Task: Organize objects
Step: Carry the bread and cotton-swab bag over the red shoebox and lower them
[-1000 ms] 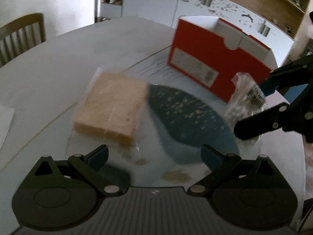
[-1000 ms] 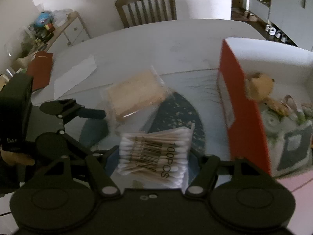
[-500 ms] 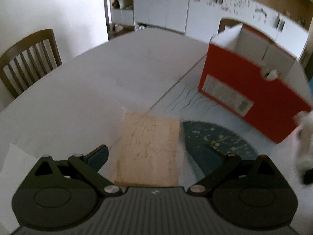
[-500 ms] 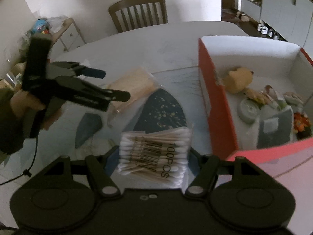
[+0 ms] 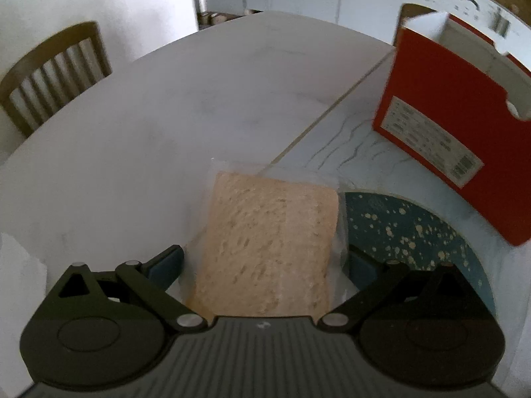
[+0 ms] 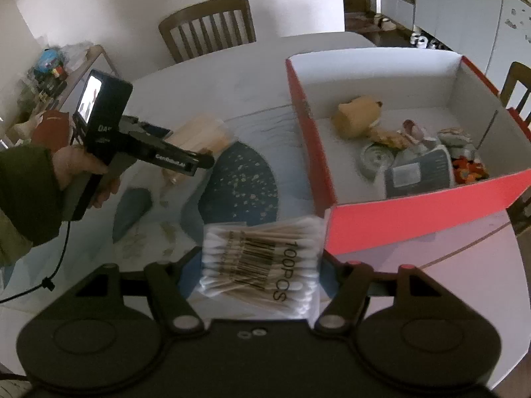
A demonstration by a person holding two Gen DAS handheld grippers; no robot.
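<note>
One broad white table [image 5: 139, 152] carries everything, with a wooden chair [image 5: 53, 73] at its far edge and a pale mat printed with a dark blue speckled shape [image 6: 239, 185] spread over the near part. Next in size, the red shoebox [image 6: 411, 212] stands open on the mat's right side, white inside, holding a tan soft toy [image 6: 356, 116], a grey device with a small screen [image 6: 419, 174] and a jumble of small trinkets I cannot make out singly. Left of the box, a sponge sealed in clear wrap [image 5: 268, 248] lies on the table at the mat's edge. The left gripper [image 5: 265, 262] points down over it with its jaws spread wide, one blue pad on each side of the sponge; whether the pads touch the wrap cannot be told. From the right wrist view a hand [image 6: 83, 172] in a dark green sleeve grips that tool's handle. The right gripper [image 6: 262, 265] is clamped on a clear packet of cotton swabs [image 6: 262, 262] marked 100PCS, held just beside the box's near left corner, above the mat.
</note>
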